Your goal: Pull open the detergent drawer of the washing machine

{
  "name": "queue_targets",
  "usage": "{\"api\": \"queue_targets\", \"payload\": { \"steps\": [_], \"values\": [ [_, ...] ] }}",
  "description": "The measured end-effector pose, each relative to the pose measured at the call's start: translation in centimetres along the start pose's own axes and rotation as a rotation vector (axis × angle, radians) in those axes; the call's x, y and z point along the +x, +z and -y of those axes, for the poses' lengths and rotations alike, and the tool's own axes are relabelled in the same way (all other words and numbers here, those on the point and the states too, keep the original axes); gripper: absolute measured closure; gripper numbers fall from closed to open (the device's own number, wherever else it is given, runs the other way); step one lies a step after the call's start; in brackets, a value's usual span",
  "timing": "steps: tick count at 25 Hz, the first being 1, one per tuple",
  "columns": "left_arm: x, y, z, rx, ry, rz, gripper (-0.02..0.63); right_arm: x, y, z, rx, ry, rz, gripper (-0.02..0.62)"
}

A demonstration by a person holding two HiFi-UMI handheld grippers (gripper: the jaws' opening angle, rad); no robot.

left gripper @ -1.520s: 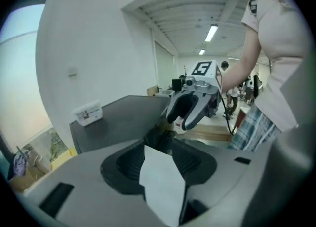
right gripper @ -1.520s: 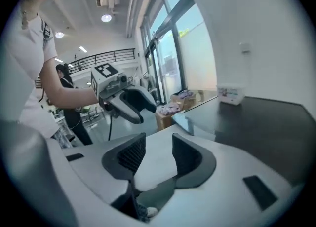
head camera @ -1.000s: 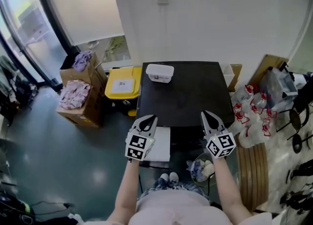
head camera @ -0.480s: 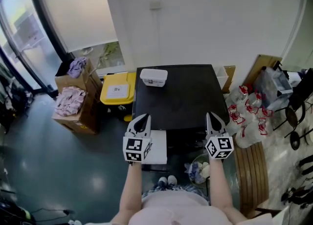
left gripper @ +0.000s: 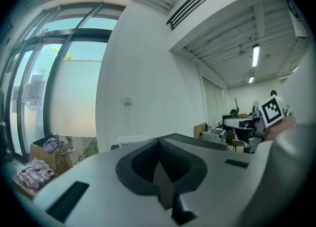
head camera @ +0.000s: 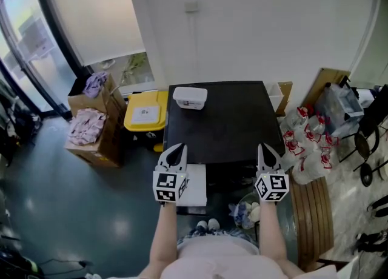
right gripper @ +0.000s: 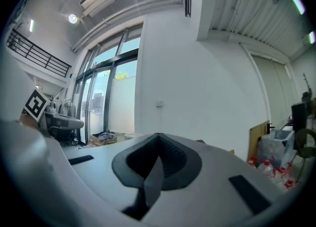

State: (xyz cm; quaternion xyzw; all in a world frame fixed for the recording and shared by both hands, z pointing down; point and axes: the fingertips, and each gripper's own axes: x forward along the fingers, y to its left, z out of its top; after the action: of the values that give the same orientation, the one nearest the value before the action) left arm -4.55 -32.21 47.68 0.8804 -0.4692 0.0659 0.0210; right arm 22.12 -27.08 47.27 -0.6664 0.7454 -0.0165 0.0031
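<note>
Closest to you, both forearms reach forward, a gripper in each hand.

Left gripper: jaws pressed together, nothing between them. Its tip sits over the front left corner of the washing machine.

Right gripper: jaws likewise together and empty. It hovers at the front right corner of the machine, and the two grippers stand well apart, pointing away from you.

Just beside the left gripper, on its inner side, a white rectangular piece juts out from the machine's front. It is probably the detergent drawer standing pulled out, though from this steep angle you cannot be sure. Neither gripper grips it.

Below, between your arms, a pair of shoes shows on the floor.

The machine's top is flat and black. A white lidded tub rests on its far left corner.

Left of the machine stands a yellow bin, then cardboard boxes holding clothes. To the right is a cluster of plastic bottles.

Behind it all is a white wall.
</note>
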Motion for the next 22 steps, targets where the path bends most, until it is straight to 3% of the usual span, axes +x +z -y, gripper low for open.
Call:
{"api": "queue_targets", "payload": {
  "steps": [22],
  "values": [
    [0.9, 0.0, 0.1, 0.000, -0.007, 0.006, 0.581, 0.4, -1.2, 0.2, 0.011, 0.022, -0.016, 0.581]
  ]
}}
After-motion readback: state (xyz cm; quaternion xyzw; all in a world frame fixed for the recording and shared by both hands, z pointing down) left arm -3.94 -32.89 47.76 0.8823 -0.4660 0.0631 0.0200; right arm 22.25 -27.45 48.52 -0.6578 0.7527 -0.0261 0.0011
